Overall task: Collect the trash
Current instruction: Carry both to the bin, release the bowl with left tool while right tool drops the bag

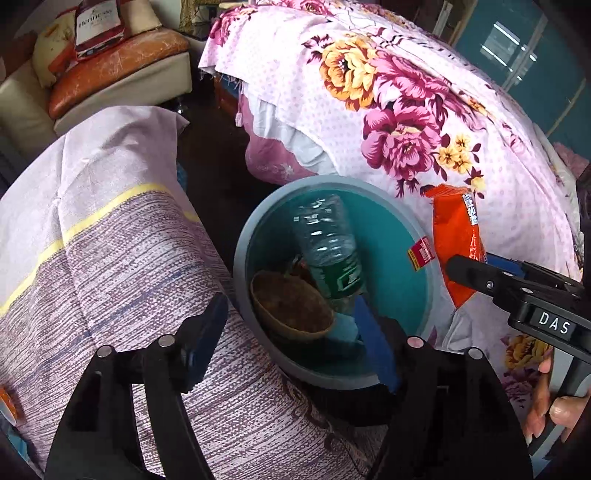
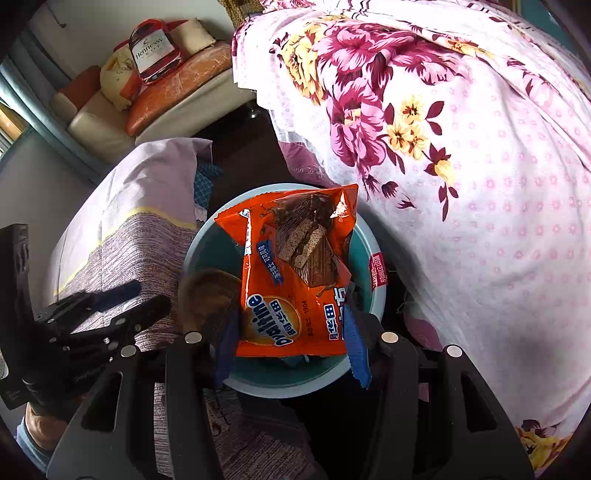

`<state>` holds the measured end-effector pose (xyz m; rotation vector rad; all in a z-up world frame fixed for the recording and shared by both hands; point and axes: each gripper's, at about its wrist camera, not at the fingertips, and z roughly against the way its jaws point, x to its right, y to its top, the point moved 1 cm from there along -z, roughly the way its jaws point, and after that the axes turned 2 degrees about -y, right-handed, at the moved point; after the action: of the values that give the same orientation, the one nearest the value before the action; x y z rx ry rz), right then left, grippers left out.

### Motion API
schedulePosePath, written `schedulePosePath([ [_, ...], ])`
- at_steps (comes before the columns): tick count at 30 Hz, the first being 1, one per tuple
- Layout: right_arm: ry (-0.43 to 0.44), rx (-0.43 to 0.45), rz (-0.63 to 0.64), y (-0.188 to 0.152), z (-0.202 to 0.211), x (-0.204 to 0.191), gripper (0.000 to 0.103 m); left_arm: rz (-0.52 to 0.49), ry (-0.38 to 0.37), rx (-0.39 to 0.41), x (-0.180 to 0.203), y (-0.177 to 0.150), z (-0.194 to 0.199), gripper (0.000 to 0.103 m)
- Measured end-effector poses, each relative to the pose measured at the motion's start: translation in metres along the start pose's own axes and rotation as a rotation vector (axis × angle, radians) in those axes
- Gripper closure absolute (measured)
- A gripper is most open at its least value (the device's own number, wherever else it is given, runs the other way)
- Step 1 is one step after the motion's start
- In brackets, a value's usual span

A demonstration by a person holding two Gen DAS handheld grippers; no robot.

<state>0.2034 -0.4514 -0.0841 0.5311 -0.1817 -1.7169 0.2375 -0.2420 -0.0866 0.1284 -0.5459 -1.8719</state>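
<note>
A grey bin with a teal inside (image 1: 242,258) stands on the dark floor between two draped pieces of furniture. A clear plastic bottle with a green label (image 1: 328,247) leans inside it, beside a brown bowl (image 1: 291,306). My left gripper (image 1: 295,343) hovers just above the bin's near rim, open, with nothing between its blue pads. My right gripper (image 2: 291,343) is shut on the lower end of an orange snack packet (image 2: 295,273), which hangs over the bin (image 2: 376,295). In the left wrist view the packet (image 1: 458,236) sits at the bin's right edge.
A floral pink bedspread (image 1: 406,110) rises to the right of the bin. A purple striped cloth with a yellow band (image 1: 110,258) covers furniture on the left. A sofa with orange cushions and a red bag (image 1: 98,26) stands far back left.
</note>
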Motion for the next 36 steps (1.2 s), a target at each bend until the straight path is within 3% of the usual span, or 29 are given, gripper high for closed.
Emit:
schedulePosePath([
  [11,-0.001,-0.024,0.022,0.001,-0.009,-0.016,0.054,0.063,-0.017,0.034,-0.026,-0.017,0.027,0.014],
  [13,-0.002,-0.028,0.03,0.002,-0.009,-0.02,0.051,0.077,-0.023,0.038,-0.031,-0.021,0.031,0.013],
  [17,-0.009,-0.033,0.026,0.001,-0.012,-0.027,0.03,0.094,-0.027,0.028,-0.037,-0.027,0.032,0.012],
  [26,-0.018,-0.066,0.003,-0.005,-0.007,-0.033,0.021,0.111,-0.052,0.032,-0.046,-0.04,0.044,0.012],
  [36,-0.025,-0.062,0.029,-0.013,0.004,-0.053,0.021,0.152,-0.055,0.05,-0.067,-0.063,0.065,0.011],
])
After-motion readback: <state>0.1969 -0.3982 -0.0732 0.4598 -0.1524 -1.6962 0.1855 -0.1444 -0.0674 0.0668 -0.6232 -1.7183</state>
